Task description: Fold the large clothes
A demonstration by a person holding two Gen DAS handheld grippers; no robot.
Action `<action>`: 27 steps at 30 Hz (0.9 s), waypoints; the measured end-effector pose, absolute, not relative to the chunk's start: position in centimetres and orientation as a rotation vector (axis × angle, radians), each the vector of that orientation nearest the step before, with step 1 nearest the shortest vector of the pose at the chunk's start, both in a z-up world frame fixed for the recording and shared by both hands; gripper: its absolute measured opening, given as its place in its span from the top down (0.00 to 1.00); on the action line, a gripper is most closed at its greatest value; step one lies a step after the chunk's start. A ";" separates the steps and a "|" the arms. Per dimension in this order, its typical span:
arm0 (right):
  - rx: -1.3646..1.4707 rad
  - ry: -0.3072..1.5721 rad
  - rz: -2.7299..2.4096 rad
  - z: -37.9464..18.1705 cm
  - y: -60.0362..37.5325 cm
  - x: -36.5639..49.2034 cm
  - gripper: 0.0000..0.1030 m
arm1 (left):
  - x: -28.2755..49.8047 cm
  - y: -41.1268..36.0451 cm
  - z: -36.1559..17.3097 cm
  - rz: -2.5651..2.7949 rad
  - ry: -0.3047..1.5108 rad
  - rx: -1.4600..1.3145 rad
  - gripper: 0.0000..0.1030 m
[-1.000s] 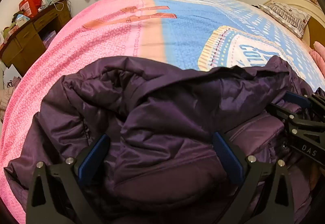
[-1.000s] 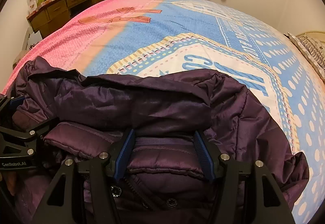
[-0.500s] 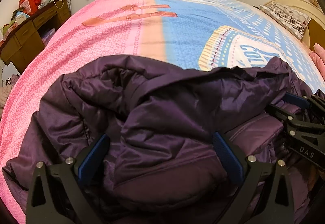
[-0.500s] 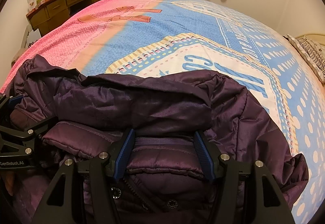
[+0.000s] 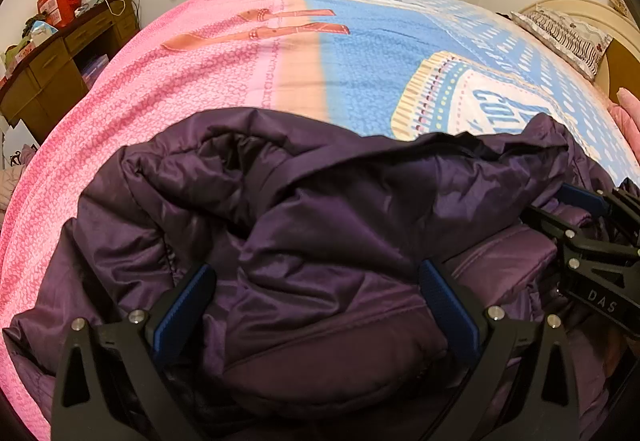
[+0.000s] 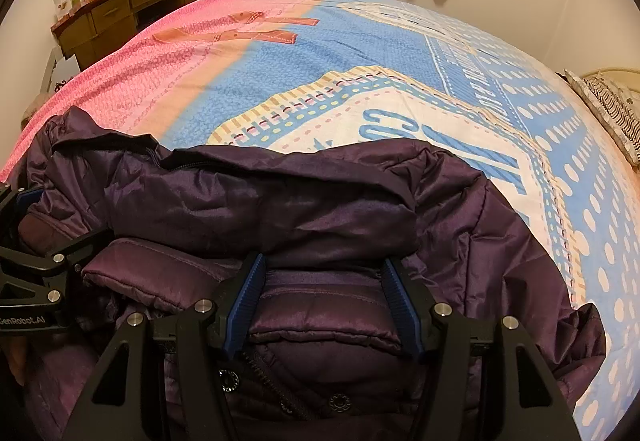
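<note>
Through my left wrist view, the purple jacket lies bunched at the near edge of the bed. My left gripper straddles a thick puffy fold, blue pads against it; I judge it clamped. I should lift both sides evenly.

Through my right wrist view, my right gripper pinches a quilted band beside the zipper. I'd keep that hold firm, since the slick fabric could slip.
</note>
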State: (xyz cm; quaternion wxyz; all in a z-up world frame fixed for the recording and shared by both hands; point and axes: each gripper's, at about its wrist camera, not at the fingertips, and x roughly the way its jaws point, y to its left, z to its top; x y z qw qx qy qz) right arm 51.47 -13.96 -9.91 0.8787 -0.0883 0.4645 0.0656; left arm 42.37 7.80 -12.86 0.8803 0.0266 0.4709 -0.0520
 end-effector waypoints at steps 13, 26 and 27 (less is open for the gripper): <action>-0.188 0.968 0.135 -9.9 -13.9 51.5 0.41 | 42.4 7.8 -12.9 -0.109 0.983 0.050 0.00; -0.039 0.906 0.305 -0.2 -19.7 41.7 0.33 | 35.0 10.0 -4.3 -0.172 0.858 -0.091 0.01; -0.029 0.901 0.328 0.4 -20.5 39.5 0.31 | 32.7 10.3 -3.5 -0.200 0.837 -0.094 0.01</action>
